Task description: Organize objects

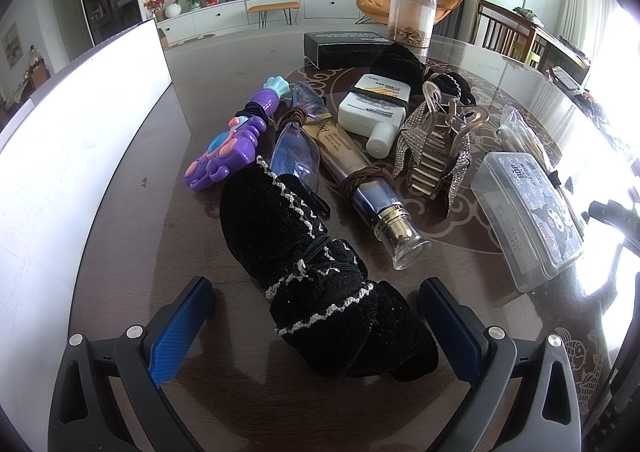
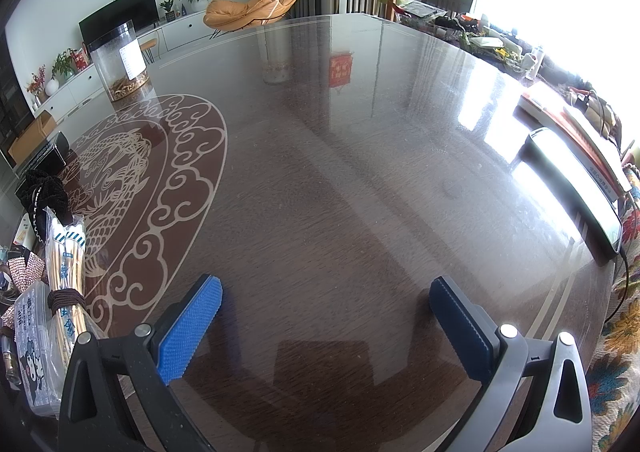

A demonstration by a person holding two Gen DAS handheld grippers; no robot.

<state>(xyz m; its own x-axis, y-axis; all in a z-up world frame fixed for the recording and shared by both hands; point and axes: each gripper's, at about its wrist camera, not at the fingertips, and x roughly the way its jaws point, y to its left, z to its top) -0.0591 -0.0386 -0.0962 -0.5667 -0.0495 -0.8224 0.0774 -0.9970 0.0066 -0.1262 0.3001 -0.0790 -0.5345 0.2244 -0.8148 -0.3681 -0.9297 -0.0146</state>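
- The left gripper (image 1: 316, 326) stands with its jaws wide apart on either side of the black cloth bundle (image 1: 320, 276), neither pad touching it; to take it well I would lower a little, centre on the thick near end, and close slowly so the soft cloth bunches evenly and does not slip out
- The tube (image 1: 360, 179) and glasses (image 1: 298, 139) lie just beside the bundle; lift straight up so as not to drag them
- The bundle lies near the front edge of the tabletop (image 1: 140, 252); black plush, trimmed in white zigzag stitching, bound round the middle with a black elastic band
- The right gripper (image 2: 326, 320) hangs apart over bare tabletop, holding nothing
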